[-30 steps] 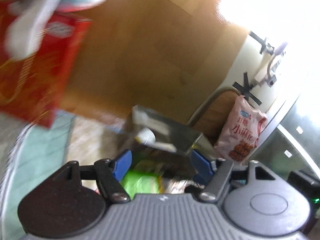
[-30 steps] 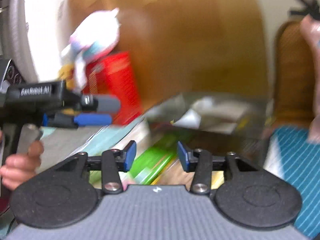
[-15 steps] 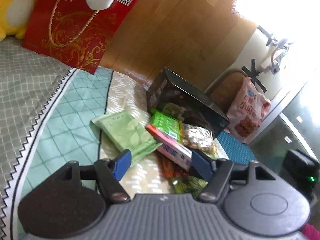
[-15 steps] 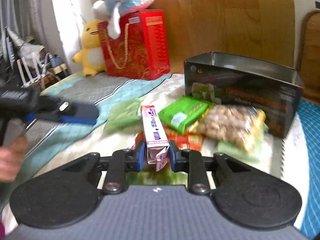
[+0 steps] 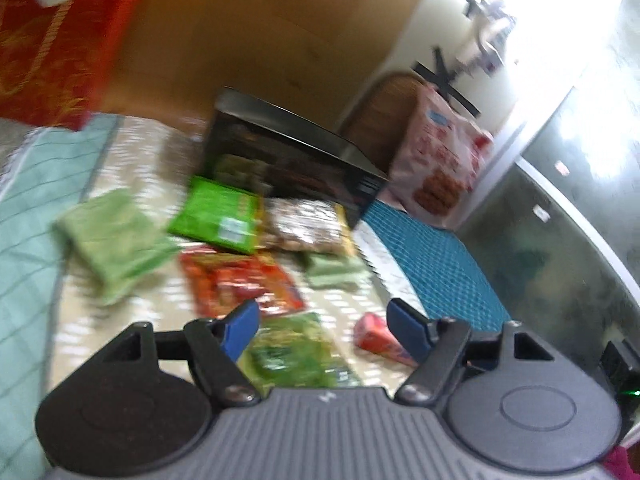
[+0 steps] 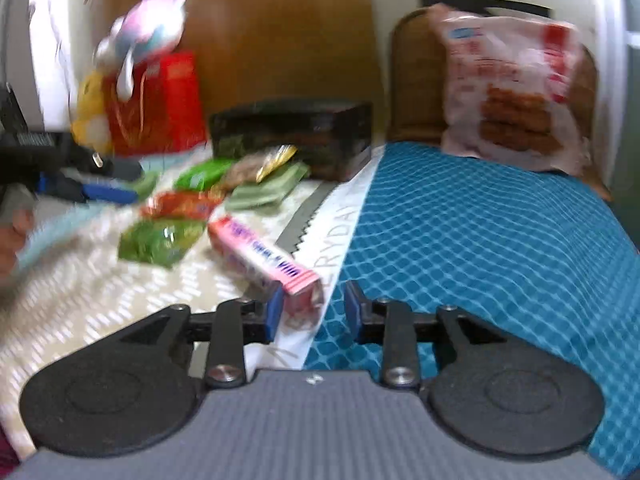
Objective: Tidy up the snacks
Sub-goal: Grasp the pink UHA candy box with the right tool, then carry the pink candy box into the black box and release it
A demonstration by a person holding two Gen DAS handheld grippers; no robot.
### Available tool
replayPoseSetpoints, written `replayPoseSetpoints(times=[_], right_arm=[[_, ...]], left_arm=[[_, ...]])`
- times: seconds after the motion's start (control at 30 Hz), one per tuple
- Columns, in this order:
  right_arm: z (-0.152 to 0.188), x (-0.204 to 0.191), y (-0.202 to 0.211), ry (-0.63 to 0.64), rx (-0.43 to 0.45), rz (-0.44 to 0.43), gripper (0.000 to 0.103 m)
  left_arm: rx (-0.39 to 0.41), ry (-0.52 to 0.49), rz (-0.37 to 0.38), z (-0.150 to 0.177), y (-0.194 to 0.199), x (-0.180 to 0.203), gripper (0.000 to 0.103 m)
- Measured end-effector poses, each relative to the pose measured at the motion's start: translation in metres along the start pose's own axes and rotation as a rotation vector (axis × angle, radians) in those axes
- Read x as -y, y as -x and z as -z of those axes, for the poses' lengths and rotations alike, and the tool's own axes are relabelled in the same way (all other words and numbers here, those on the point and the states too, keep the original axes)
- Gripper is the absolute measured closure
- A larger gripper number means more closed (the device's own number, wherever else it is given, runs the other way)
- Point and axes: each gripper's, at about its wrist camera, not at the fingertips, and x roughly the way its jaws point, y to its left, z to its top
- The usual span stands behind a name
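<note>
So, quick rundown of where this is at:

Right claw [image 6: 310, 310]: jaws opening, the long pink cardboard snack box [image 6: 264, 258] lies on the bed with its near end between them; left pad touching or just beside it, right pad clear, so it looks let go.

Left claw [image 5: 324, 330]: jaws opening, standing wide over the pile, nothing held.

Snacks: bright green foil packet [image 5: 218, 216], clear bag of nuts [image 5: 306, 226], orange-red wrapper [image 5: 236, 280], pale green pouch [image 5: 114, 240] and a leafy green bag [image 5: 292, 354] all loose on the quilted bed cover [image 6: 100, 280].

Box: dark open-topped cardboard box [image 6: 292, 132] sits just behind the pile.

Progress: barely started I'd guess, nothing visibly inside the box, everything left to sort.

Hard to see: both views are smeared, box interior hidden, labels unreadable. Big pink biscuit bag [image 6: 516, 88] leans on the chair, well apart.
</note>
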Motion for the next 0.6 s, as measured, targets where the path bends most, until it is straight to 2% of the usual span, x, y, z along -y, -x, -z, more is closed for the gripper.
replayPoseSetpoints(times=[0.13,0.23,0.37,0.43,0.47,0.5,0.6], right_arm=[[0.008,0.0,0.003,-0.001,0.006,0.006,0.063],[0.009,0.001,-0.003,-0.027,-0.011,-0.003,0.063],[0.009,0.001,-0.012,-0.049,-0.037,-0.025,0.064],[0.009,0.001,-0.016,-0.057,-0.053,-0.054,0.073],[0.008,-0.001,-0.017,-0.053,-0.057,-0.055,0.079],[0.007,-0.003,-0.019,-0.04,-0.056,-0.043,0.079],[0.001,-0.001,-0.024,-0.039,-0.051,-0.026,0.079]], left_arm=[[-0.034,-0.087,0.007,-0.004,-0.026,0.028,0.029],[-0.076,-0.141,-0.016,-0.001,-0.049,0.043,0.029],[-0.137,-0.154,-0.029,0.009,-0.069,0.046,0.032],[-0.152,-0.159,-0.014,0.017,-0.074,0.047,0.036],[-0.16,-0.174,-0.005,0.019,-0.075,0.05,0.046],[-0.176,-0.188,0.007,0.023,-0.075,0.053,0.045],[-0.171,-0.231,-0.023,0.029,-0.071,0.06,0.046]])
